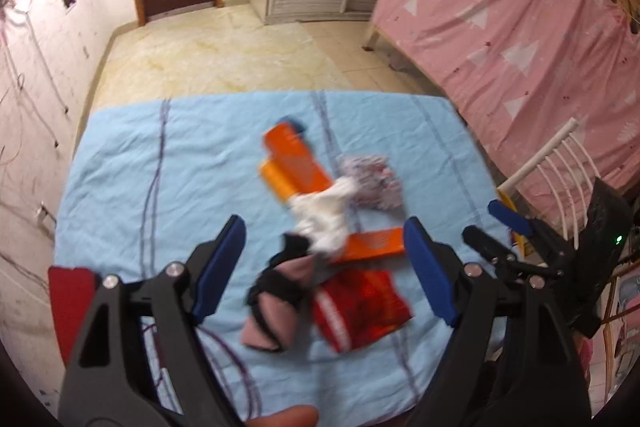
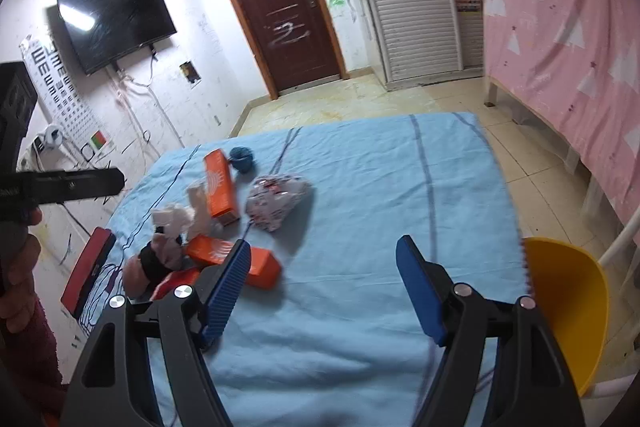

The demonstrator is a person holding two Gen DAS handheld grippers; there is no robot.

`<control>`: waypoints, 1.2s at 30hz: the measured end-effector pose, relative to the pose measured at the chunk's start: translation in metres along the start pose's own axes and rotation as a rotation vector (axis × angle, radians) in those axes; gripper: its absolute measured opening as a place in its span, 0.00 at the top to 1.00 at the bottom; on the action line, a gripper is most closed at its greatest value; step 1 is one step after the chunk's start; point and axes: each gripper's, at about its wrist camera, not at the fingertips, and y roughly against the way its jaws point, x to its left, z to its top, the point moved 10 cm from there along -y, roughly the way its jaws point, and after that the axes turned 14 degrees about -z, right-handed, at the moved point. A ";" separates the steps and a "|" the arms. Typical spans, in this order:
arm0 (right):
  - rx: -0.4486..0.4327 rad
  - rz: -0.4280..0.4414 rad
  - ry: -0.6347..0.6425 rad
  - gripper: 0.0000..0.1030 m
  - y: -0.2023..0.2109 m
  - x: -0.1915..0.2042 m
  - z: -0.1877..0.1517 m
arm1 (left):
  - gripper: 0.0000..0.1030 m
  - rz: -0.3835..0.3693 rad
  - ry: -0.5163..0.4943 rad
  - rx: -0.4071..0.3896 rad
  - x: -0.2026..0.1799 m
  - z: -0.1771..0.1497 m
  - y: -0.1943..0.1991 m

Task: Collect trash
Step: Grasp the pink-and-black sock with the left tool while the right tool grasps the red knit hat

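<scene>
A pile of trash lies on the blue cloth (image 1: 160,187): orange boxes (image 1: 294,163), a white crumpled tissue (image 1: 324,215), a patterned wrapper ball (image 1: 372,183), a red snack bag (image 1: 360,307) and a pink and black cloth item (image 1: 276,299). My left gripper (image 1: 324,259) is open and empty, hovering just above the pile. My right gripper (image 2: 322,275) is open and empty over bare cloth (image 2: 380,187), right of the orange boxes (image 2: 220,183), the wrapper ball (image 2: 276,201) and the red bag (image 2: 172,283). A yellow bin (image 2: 568,303) stands at the table's right edge.
A red box (image 2: 86,275) lies at the table's left edge, also in the left wrist view (image 1: 72,307). A blue yarn ball (image 2: 242,159) sits behind the boxes. A white chair (image 1: 560,167) and a pink-draped bed (image 1: 500,27) stand to the right. The other gripper (image 1: 520,227) shows at right.
</scene>
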 end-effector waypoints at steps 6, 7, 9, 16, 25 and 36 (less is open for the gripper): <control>0.033 0.058 0.050 0.33 -0.001 0.039 -0.012 | 0.25 0.005 0.041 0.026 0.030 -0.025 -0.001; 0.042 0.077 0.057 0.33 -0.001 0.047 -0.015 | 0.25 0.004 0.042 0.039 0.033 -0.030 -0.004; 0.064 0.120 0.054 0.32 0.000 0.058 -0.021 | 0.25 0.004 0.048 0.052 0.037 -0.036 -0.008; 0.103 0.150 0.123 0.28 0.001 0.090 -0.041 | 0.25 -0.005 0.069 0.102 0.048 -0.051 -0.031; 0.145 0.157 0.228 0.24 -0.009 0.126 -0.059 | 0.52 0.019 0.083 0.128 0.054 -0.058 -0.053; 0.127 0.089 0.257 0.55 -0.018 0.127 -0.056 | 0.64 0.027 0.038 0.109 0.044 -0.059 -0.053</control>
